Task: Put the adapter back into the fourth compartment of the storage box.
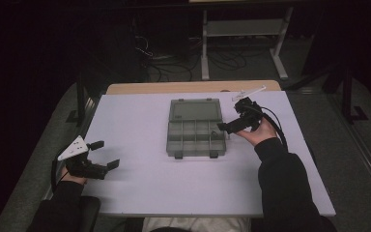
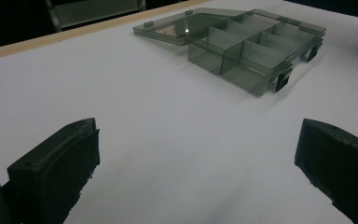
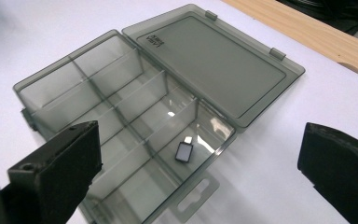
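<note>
- The organiser box (image 1: 195, 129) of smoky clear plastic lies open near the middle of the white table (image 1: 135, 193), its lid (image 1: 195, 110) folded flat on the far side
- In the right gripper view the box (image 3: 121, 121) shows its dividers and several compartments, the lid (image 3: 214, 60) lying flat beside them
- A small dark chip (image 3: 184, 151) with a pale tab at one end lies on the floor of the corner compartment next to the lid hinge and the hang-tab end of the box
- The right gripper (image 1: 223, 127) is held just at the right edge of the box, pointing left over that corner; its jaws stand wide apart with nothing between them, and the chip lies loose below, apart from both jaws
- The left gripper (image 1: 104, 154) rests low near the table's front left, well apart from the box; its jaws are also spread wide and hold nothing
- In the left gripper view bare white table lies between the two black jaws, and the box (image 2: 256, 51) sits farther off with its two front latches (image 2: 284, 77) hanging open
- A strip of light wood (image 1: 193, 87) runs along the table's far edge
</note>
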The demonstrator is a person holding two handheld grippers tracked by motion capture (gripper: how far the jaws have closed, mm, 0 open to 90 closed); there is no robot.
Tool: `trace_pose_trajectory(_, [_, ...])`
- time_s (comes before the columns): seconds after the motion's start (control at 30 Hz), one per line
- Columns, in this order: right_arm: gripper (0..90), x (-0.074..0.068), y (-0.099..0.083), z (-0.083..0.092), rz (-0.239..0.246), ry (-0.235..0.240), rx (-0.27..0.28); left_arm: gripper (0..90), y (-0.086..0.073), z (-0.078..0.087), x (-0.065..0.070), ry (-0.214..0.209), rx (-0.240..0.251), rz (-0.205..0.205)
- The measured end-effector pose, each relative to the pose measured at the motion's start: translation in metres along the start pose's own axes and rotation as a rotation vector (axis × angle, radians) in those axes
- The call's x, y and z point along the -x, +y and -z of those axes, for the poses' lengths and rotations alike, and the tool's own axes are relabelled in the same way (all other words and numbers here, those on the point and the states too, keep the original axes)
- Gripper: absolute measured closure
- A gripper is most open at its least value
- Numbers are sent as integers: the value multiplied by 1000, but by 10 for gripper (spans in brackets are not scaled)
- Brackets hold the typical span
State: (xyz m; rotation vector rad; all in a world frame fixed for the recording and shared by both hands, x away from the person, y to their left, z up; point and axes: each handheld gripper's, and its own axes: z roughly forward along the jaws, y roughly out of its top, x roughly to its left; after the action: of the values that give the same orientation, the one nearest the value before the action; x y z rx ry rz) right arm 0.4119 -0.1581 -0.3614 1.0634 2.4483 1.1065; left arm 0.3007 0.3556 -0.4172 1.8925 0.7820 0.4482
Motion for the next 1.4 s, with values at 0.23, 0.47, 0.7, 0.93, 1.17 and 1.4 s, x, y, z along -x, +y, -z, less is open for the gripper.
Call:
trace_pose_trajectory(0.23, [0, -7, -5, 13, 13, 4, 28, 0, 0, 0, 0, -1, 0, 0])
trace_pose_trajectory(0.47, [0, -8, -12, 23, 13, -9, 45, 0, 0, 0, 0, -2, -1, 1])
trace_pose_trajectory(0.7, [0, -6, -22, 30, 3, -21, 37, 0, 0, -1, 0, -3, -2, -1])
trace_pose_trajectory(0.93, [0, -7, -31, 39, -16, -16, 68, 0, 0, -1, 0, -2, -1, -4])
trace_pose_trajectory(1.17, [0, -11, -40, 47, -22, -3, 96, 0, 0, -1, 0, -2, -1, -4])
trace_pose_trajectory(1.4, [0, -14, -49, 52, -24, 0, 106, 0, 0, -1, 0, -1, -2, -5])
